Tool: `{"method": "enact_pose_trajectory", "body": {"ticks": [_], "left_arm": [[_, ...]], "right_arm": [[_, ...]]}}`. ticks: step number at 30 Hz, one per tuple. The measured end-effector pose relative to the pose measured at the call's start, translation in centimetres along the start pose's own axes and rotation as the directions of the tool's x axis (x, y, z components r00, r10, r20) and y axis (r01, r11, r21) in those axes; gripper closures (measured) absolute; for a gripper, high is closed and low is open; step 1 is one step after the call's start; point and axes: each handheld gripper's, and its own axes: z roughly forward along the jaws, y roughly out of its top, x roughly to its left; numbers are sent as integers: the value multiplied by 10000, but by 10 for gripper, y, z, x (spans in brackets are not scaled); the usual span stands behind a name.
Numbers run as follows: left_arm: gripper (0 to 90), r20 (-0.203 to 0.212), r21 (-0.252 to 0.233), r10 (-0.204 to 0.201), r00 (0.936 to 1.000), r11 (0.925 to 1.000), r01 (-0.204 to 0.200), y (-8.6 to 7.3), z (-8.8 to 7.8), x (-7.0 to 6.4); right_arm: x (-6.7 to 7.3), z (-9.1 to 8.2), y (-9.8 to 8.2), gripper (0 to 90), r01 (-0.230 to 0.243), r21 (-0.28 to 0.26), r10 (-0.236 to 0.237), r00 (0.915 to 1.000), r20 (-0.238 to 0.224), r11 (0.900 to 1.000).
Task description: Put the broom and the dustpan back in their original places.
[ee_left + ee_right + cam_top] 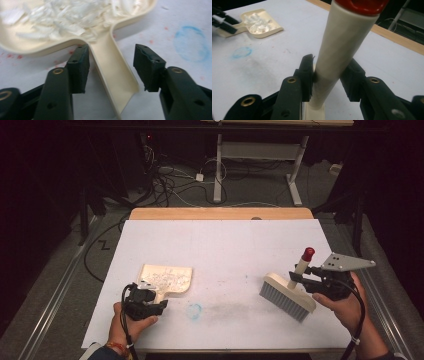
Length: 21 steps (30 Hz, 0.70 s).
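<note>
A wide white sheet (pixel 220 250) covers the worktop (pixel 220 213), whose wooden edge shows along the far side. On the sheet, near the right side, stands a cream hand brush (pixel 287 296) with grey bristles down on the sheet and its pale handle rising at a tilt to a red cap (pixel 308 253). The right claw (pixel 296 277), held in the person's right hand (pixel 345 305), has its jaws around that handle partway up; in the right gripper view the left pad touches the handle while a slight gap seems to remain at the other pad, so the grip looks loose. Over on the left lies a cream dustpan (pixel 167 279), flat on the sheet and holding a heap of white shreds (pixel 67 17). Its short handle points toward the person, and the left claw (pixel 111 67) stands about half open with that handle between its jaws: the pads are clear of it on both sides, nothing pressed. Between dustpan and brush, toward the near edge, sits a small blue ring mark (pixel 194 310) beside a faint grey smudge (pixel 235 307)
</note>
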Motion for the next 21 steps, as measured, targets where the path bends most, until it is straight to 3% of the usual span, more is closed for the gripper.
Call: {"method": "enact_pose_trajectory", "body": {"ticks": [4,8,11,14,17,21], "left_arm": [[357,152,-518,620,9980,9968,-611,-2,-7,-3],[261,-277,-1718,1378,9901,9751,-1405,-9,-16,-7],[215,-437,-2025,1606,9861,9651,-1662,-11,-16,-9],[188,-517,-2019,1806,9822,9613,-1874,-11,-13,-12],[181,-596,-2147,2095,9760,9522,-2175,-12,-12,-15],[180,-704,-2469,2256,9717,9398,-2361,-11,-12,-17]], "right_arm": [[-15,14,6,624,-540,-260,552,9973,477,9982],[-23,27,11,609,-704,-490,749,9925,966,9963],[-28,40,20,574,-597,-484,661,9874,1435,9970],[-35,52,29,500,-642,-595,754,9749,2097,9962],[-40,59,37,429,-536,-746,719,9600,2704,9958],[-44,59,44,387,-505,-1359,926,9415,3241,9894]]}}
